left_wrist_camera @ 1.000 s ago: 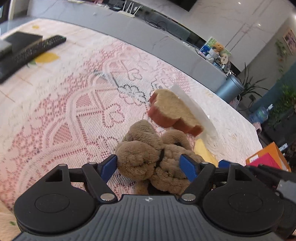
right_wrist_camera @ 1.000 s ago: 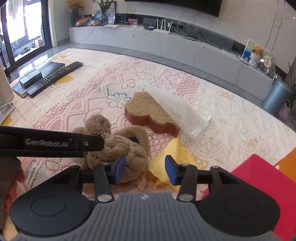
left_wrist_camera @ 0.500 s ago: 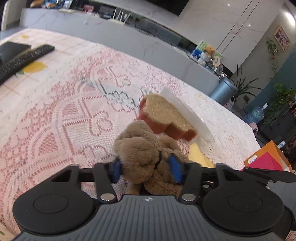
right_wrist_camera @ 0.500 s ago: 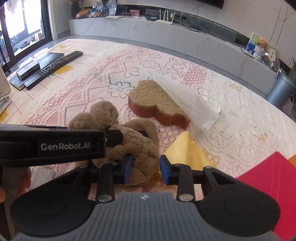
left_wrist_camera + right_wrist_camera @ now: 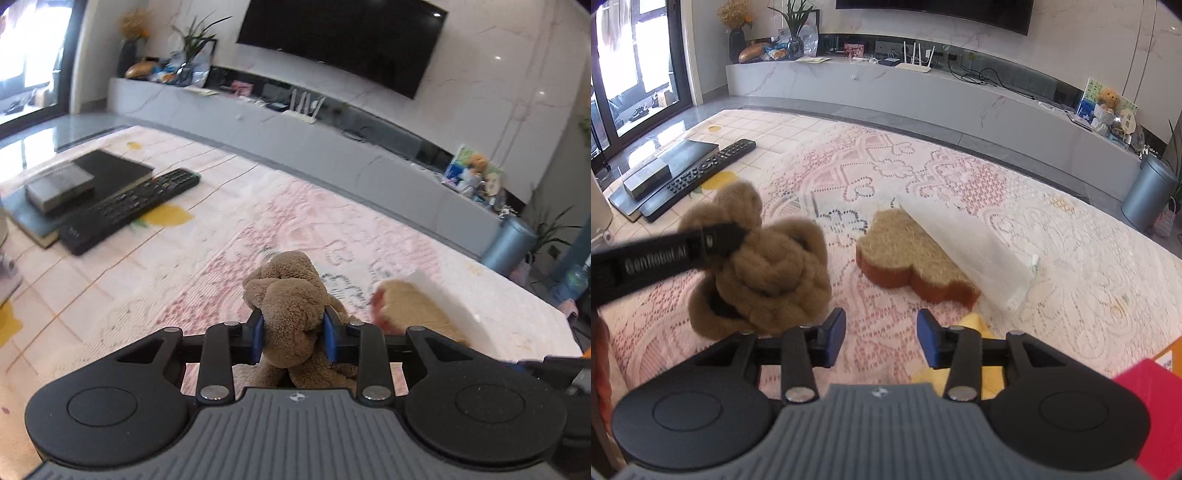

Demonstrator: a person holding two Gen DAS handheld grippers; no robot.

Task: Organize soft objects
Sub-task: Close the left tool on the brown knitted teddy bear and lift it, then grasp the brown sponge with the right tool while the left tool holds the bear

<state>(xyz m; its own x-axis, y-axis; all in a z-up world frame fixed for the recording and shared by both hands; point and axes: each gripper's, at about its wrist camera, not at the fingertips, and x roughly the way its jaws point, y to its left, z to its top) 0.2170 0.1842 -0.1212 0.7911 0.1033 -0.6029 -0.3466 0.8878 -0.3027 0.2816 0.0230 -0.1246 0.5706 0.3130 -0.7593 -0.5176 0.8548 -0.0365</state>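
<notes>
My left gripper [image 5: 293, 339] is shut on a brown plush toy [image 5: 291, 314] and holds it above the lace tablecloth [image 5: 221, 266]. In the right wrist view the same plush toy [image 5: 768, 266] hangs at the left, pinched by the left gripper's fingers [image 5: 713, 242]. My right gripper [image 5: 881, 341] is open and empty, low over the cloth. A toast-shaped plush [image 5: 905, 258] lies ahead of it, partly under a clear plastic bag [image 5: 967, 243]. A yellow cloth [image 5: 975, 325] lies under the right finger.
A black remote [image 5: 129, 208], a dark book [image 5: 110, 170] and a small grey box [image 5: 59, 186] lie at the table's far left. A red box [image 5: 1145, 384] sits at the right edge. A grey TV bench [image 5: 923, 96] stands beyond the table.
My left gripper closed on the brown plush toy and lifted it off the cloth. My right gripper narrowed, then opened again and pulled back from the plush.
</notes>
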